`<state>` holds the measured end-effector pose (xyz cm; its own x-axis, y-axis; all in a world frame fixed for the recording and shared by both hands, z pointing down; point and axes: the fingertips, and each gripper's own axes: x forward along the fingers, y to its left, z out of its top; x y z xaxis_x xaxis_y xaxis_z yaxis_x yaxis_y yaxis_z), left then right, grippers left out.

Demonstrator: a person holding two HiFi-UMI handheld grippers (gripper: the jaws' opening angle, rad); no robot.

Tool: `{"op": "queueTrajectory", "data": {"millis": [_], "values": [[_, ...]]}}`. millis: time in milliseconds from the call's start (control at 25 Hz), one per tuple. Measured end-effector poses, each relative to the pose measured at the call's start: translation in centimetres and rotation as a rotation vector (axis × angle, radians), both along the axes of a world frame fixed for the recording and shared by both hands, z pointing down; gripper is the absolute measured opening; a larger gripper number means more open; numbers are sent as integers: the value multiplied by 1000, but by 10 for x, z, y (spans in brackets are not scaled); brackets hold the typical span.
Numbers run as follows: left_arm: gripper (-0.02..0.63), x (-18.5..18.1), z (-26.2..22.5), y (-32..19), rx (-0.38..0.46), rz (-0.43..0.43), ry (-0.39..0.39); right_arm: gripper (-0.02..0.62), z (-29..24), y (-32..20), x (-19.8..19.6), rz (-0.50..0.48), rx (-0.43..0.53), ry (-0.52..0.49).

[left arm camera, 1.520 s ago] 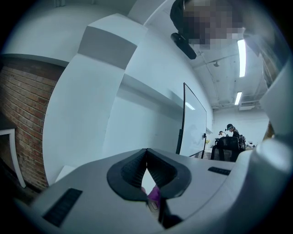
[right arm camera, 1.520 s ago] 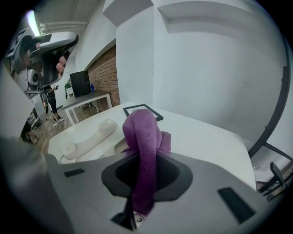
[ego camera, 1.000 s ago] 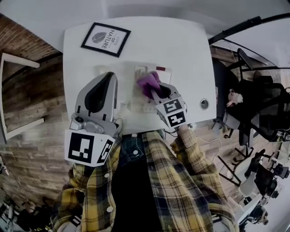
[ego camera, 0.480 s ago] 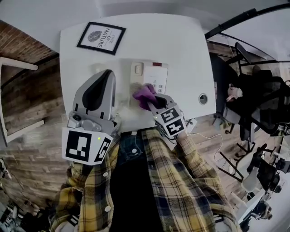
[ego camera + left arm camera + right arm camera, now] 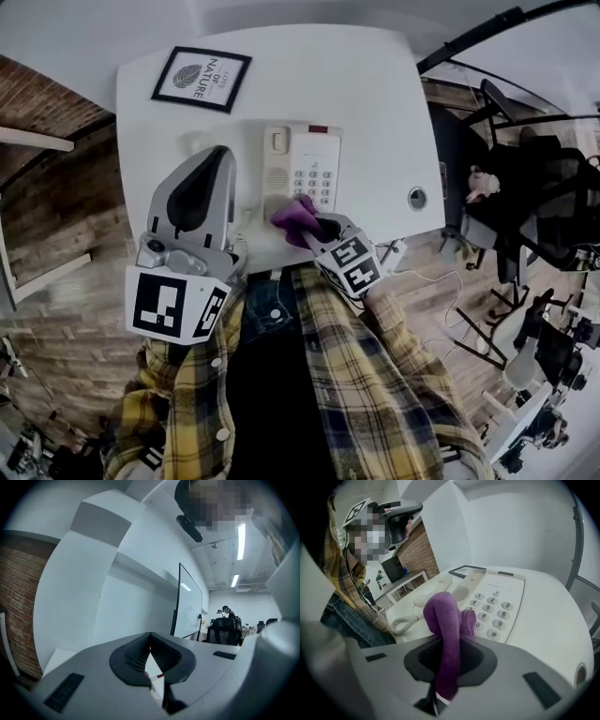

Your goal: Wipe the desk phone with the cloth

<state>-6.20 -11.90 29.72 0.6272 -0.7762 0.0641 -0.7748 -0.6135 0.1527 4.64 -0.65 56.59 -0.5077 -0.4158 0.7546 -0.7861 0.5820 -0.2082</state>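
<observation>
The white desk phone (image 5: 302, 169) lies flat on the white table (image 5: 375, 103), keypad up. My right gripper (image 5: 314, 223) is shut on a purple cloth (image 5: 296, 217), which rests at the phone's near edge below the keypad. In the right gripper view the cloth (image 5: 447, 620) bulges out from between the jaws, over the lower keys of the phone (image 5: 497, 599); the handset (image 5: 433, 588) lies on the left. My left gripper (image 5: 221, 155) is held above the table to the left of the phone, and its jaws (image 5: 150, 653) are shut on nothing.
A framed picture (image 5: 201, 79) lies at the table's far left corner. A round cable port (image 5: 417, 198) sits near the right edge. The coiled handset cord (image 5: 401, 626) lies at the phone's near left. Office chairs (image 5: 525, 197) stand to the right, and a brick-patterned surface (image 5: 56, 187) to the left.
My right gripper has drawn the cloth back toward me, from the phone's upper part down to its near edge, so the keypad now shows. The left gripper has kept its place.
</observation>
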Motion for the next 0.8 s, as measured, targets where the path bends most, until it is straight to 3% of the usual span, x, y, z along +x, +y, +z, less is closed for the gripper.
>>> {"op": "queueTrajectory", "data": {"millis": [320, 800], "values": [[15, 2, -1, 2, 5, 7, 4, 64, -15, 6, 15, 94, 12, -87], [15, -6, -4, 4, 11, -18, 13, 64, -91, -102, 78, 223, 264, -71]]}}
